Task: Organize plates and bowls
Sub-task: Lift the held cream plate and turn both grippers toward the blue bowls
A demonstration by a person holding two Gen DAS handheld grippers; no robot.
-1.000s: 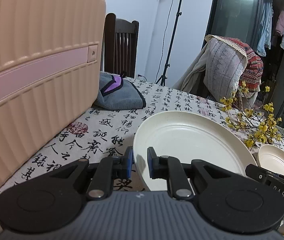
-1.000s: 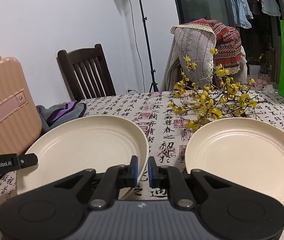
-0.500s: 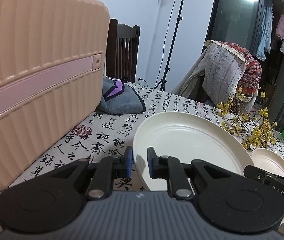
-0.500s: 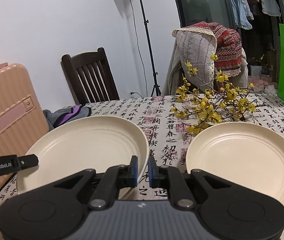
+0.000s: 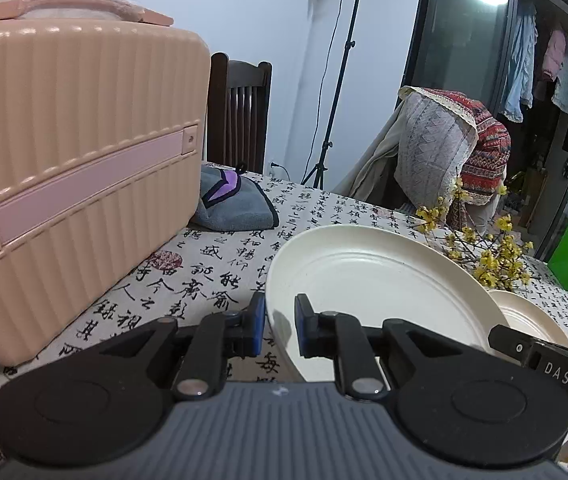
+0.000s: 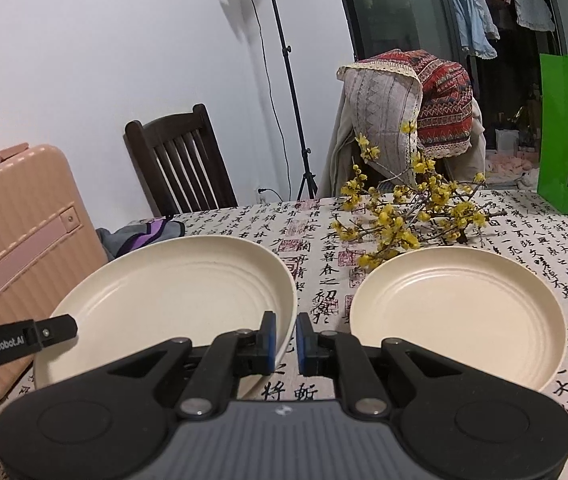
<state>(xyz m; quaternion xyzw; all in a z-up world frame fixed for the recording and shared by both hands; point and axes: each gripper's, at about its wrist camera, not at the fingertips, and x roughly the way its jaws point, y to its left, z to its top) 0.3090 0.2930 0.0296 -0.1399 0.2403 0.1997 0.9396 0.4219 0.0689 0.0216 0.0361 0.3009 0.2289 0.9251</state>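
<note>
Two grippers share one large cream-coloured round plate with faint concentric rings (image 6: 172, 296), each clamped on an opposite side of its rim. The left gripper (image 5: 278, 326) has its blue-padded jaws closed on the plate's near left edge, and the right gripper (image 6: 284, 338) pinches the near right edge; in both views the rim passes between the pads with no gap showing. Holding from two sides seems chosen because the plate is wide and shallow: one pinch at the edge would let it sag or twist, while two keep it close to level. The plate looks raised off the calligraphy-printed tablecloth (image 6: 524, 236), tipped slightly up at its far side.

A second cream round plate (image 6: 456, 312) lies flat on the cloth just to the right, apart from the held one. I judge it the likely place for stacking, since the two look alike in shape.

Beyond it a spray of yellow blossom branches (image 6: 404, 216) lies across the cloth, near enough to catch a careless rim. On the left stands a ribbed peach-pink hard suitcase (image 5: 76, 168), with a folded grey and purple cloth (image 5: 232, 204) beside it, and a dark wooden chair (image 6: 180, 160) behind the table.
</note>
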